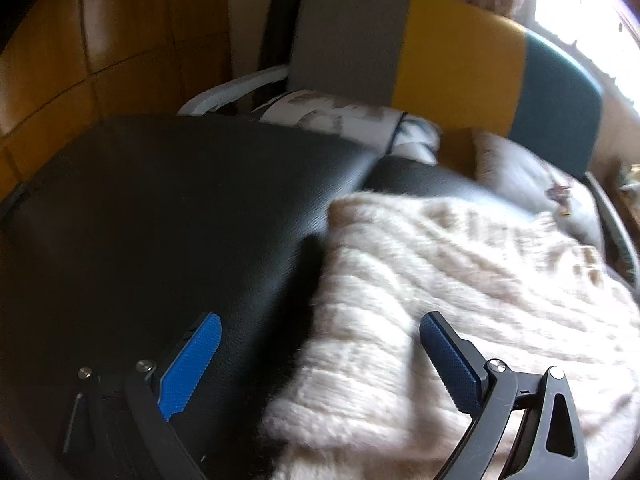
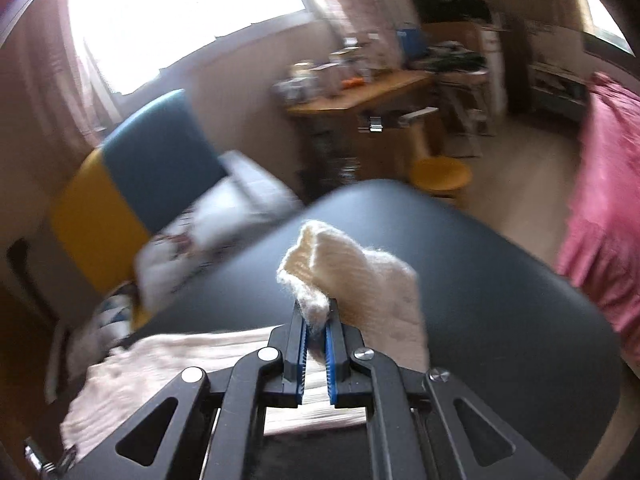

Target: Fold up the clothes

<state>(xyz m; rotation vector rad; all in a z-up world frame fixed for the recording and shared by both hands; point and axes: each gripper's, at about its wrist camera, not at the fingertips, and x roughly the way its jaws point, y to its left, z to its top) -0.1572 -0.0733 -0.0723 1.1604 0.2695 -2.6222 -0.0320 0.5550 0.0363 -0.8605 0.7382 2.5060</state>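
A black tabletop (image 1: 160,208) fills the left and centre. Behind it, upper centre, stands a grey, yellow and teal chair (image 1: 452,56); a wooden stool (image 2: 440,174) sits right of centre.

Blown-out window (image 2: 188,12) glare, dim bg, motion blur, fisheye warp w/ dark corners

Sweater (image 1: 460,300) lies on desk (image 1: 160,208), twd its right side; chair (image 1: 452,48) behind desk w/ cushions (image 1: 344,114) on seat; stool (image 2: 440,174) beyond desk's far edge
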